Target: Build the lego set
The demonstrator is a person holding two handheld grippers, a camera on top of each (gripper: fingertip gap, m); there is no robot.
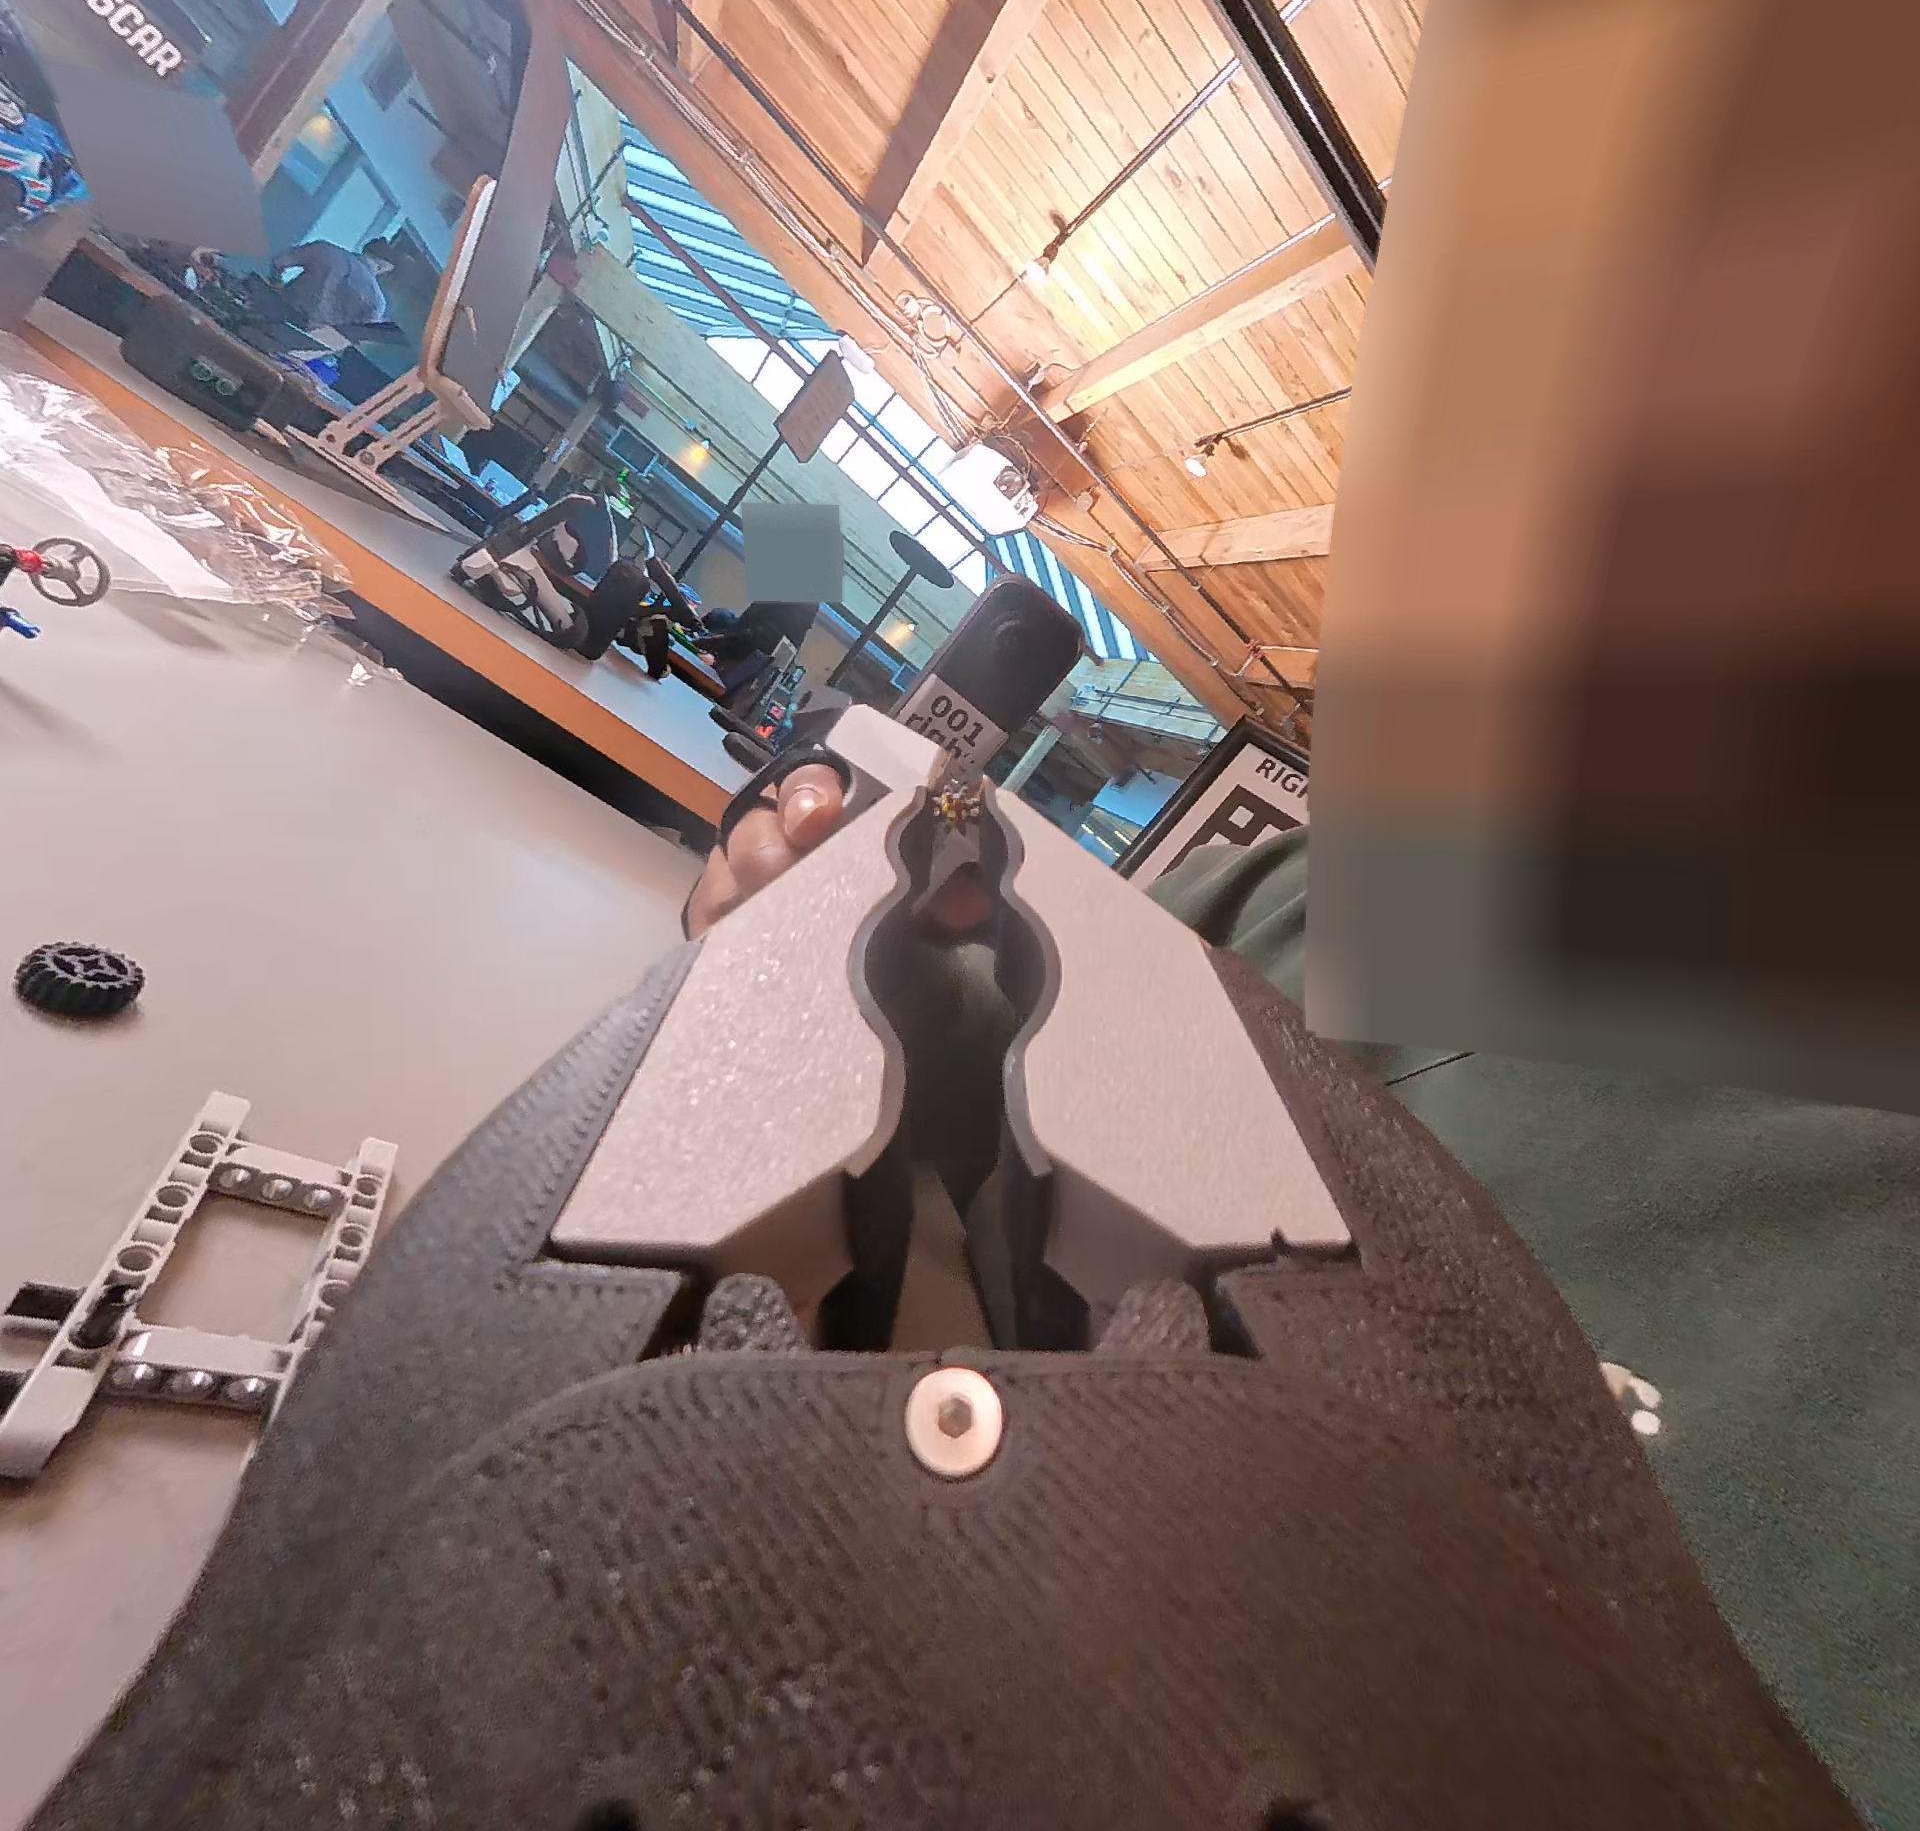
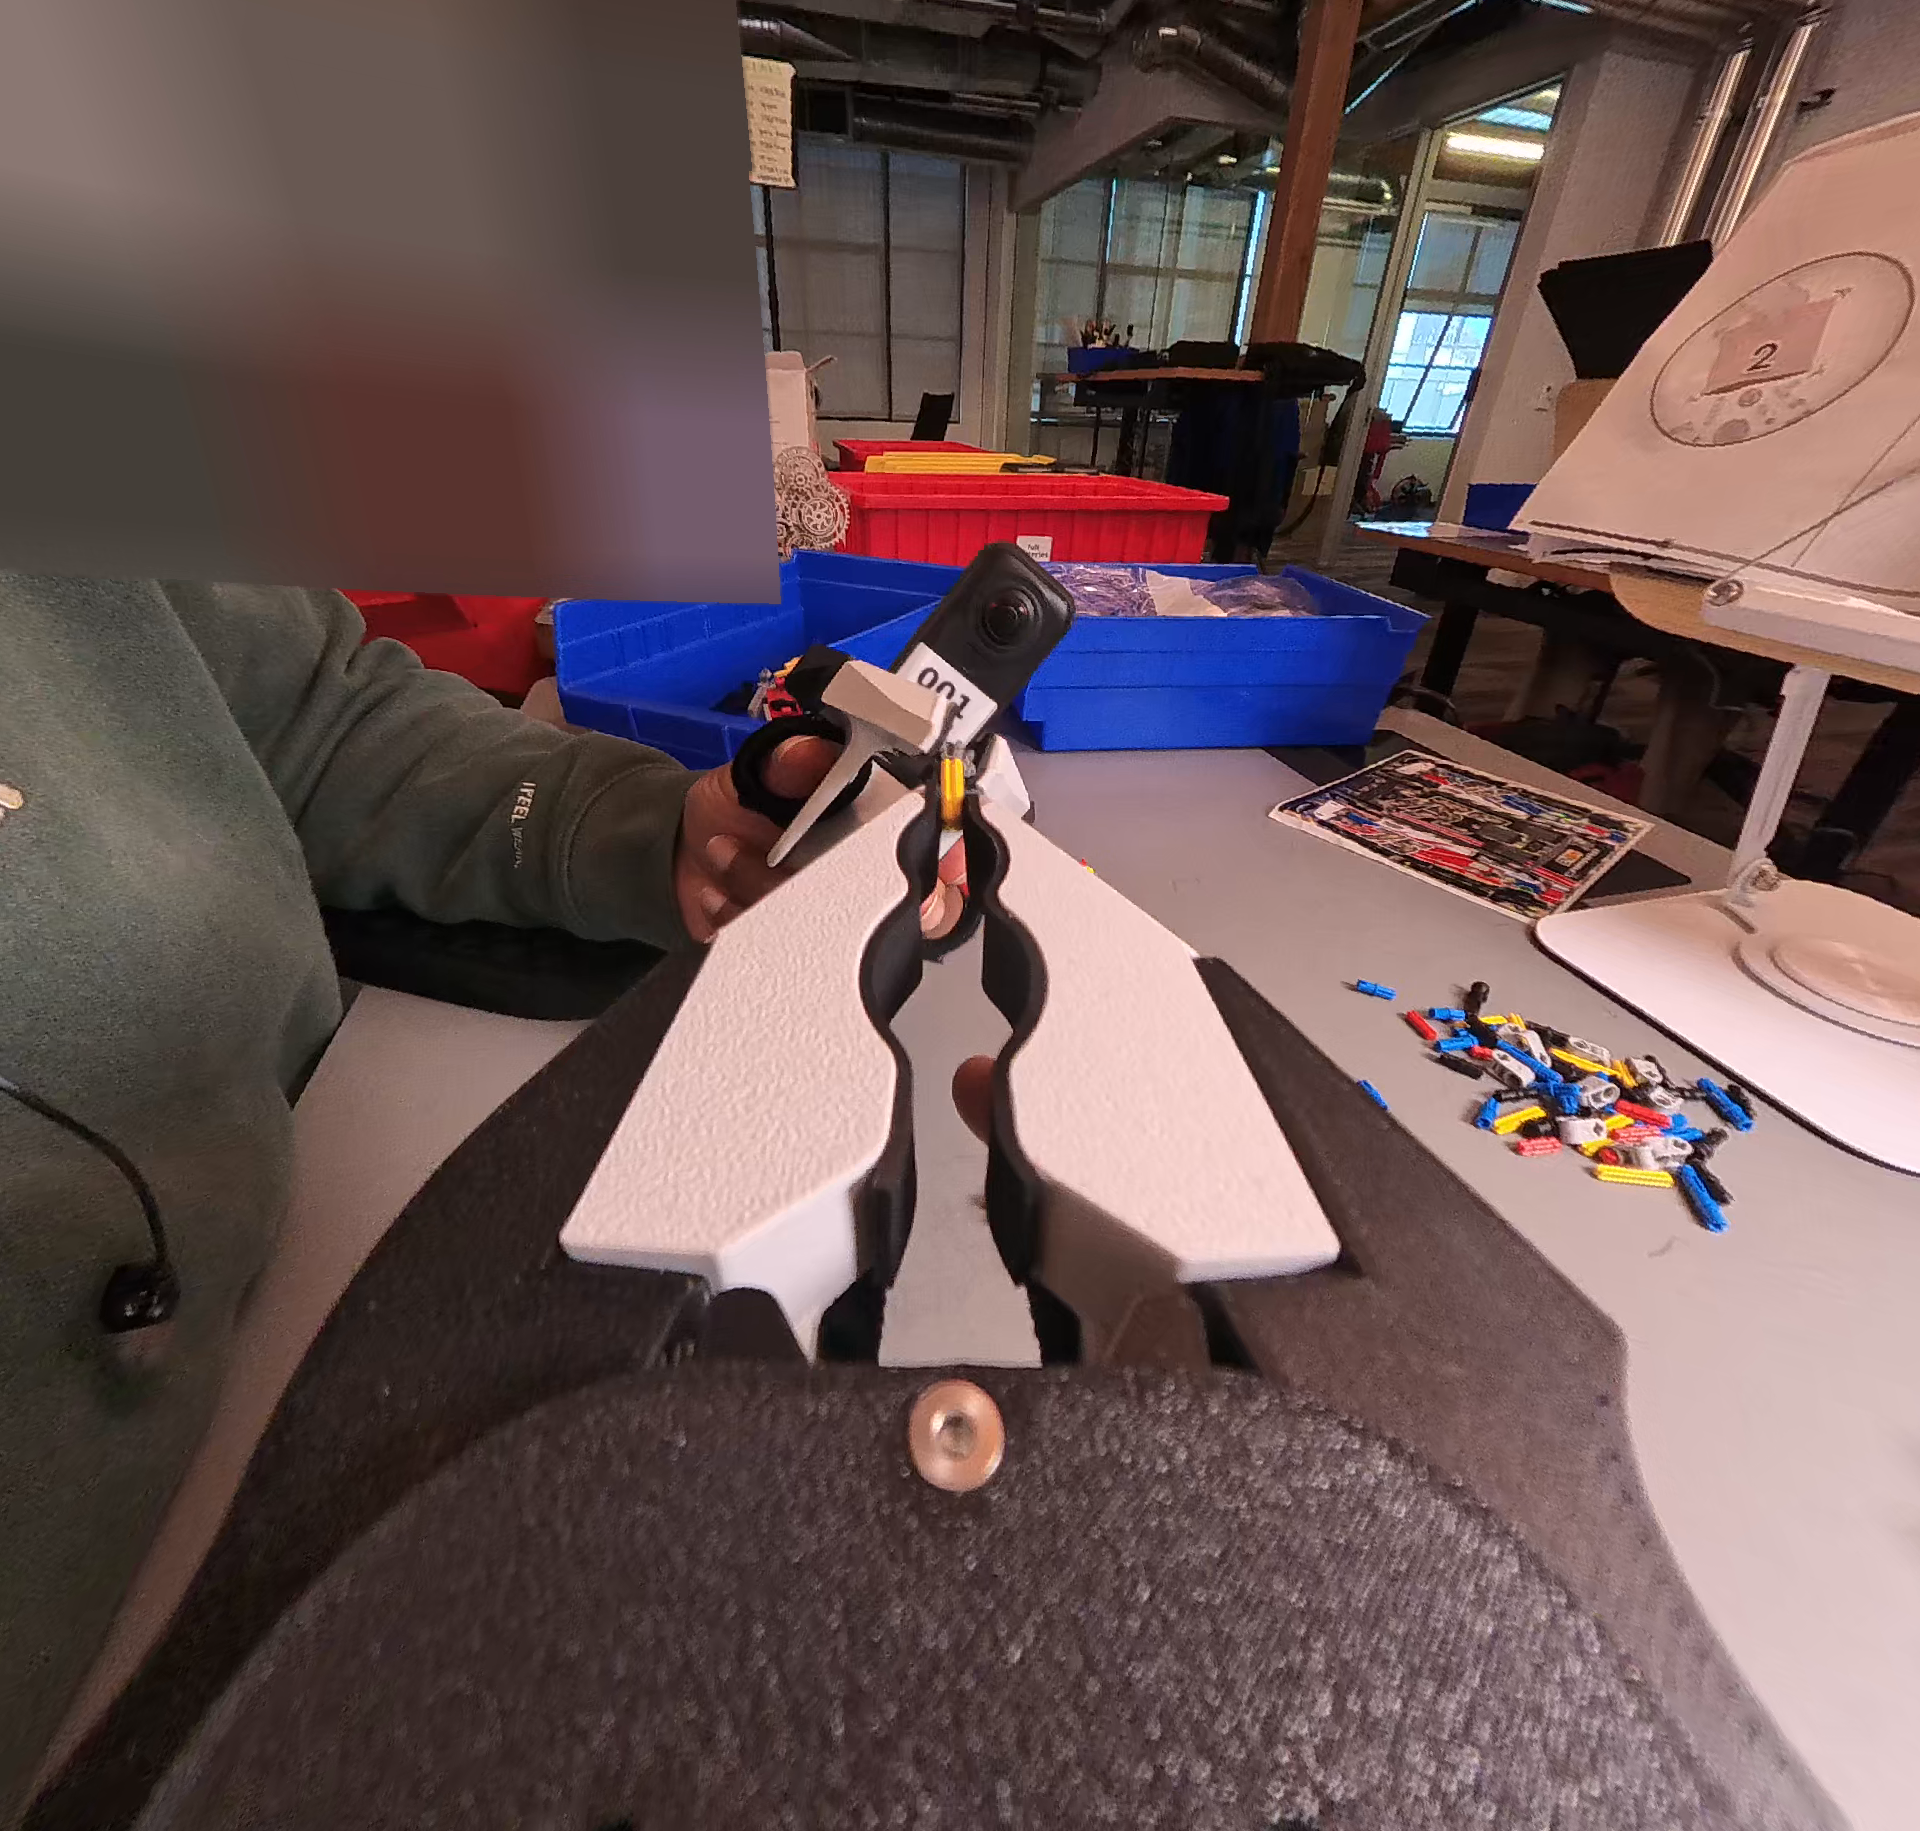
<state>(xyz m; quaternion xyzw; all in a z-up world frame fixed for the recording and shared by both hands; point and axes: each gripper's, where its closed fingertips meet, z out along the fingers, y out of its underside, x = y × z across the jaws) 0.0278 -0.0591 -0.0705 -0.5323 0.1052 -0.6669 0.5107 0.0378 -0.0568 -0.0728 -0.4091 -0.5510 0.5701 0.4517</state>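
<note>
My right gripper (image 2: 951, 813) is shut on a short yellow axle (image 2: 950, 789) and holds it upright above the table. My left gripper (image 1: 951, 813) is shut on a small lego piece (image 1: 948, 805) with yellow and red spots, seen end-on and too small to make out. The two grippers meet tip to tip in the air. The left gripper also shows in the right wrist view (image 2: 883, 732), touching the top of the axle. The right gripper also shows in the left wrist view (image 1: 883, 742). A grey lego frame (image 1: 187, 1282) lies on the table at lower left.
A black gear (image 1: 80, 973), a steering-wheel piece (image 1: 73, 571) and crinkled plastic wrap (image 1: 156, 493) lie on the left. On the right are a pile of small coloured pieces (image 2: 1590, 1106), an instruction sheet (image 2: 1455, 831), a white stand base (image 2: 1766, 1002), and blue bins (image 2: 1195, 680) behind. The grippers are tip to tip, or close to it.
</note>
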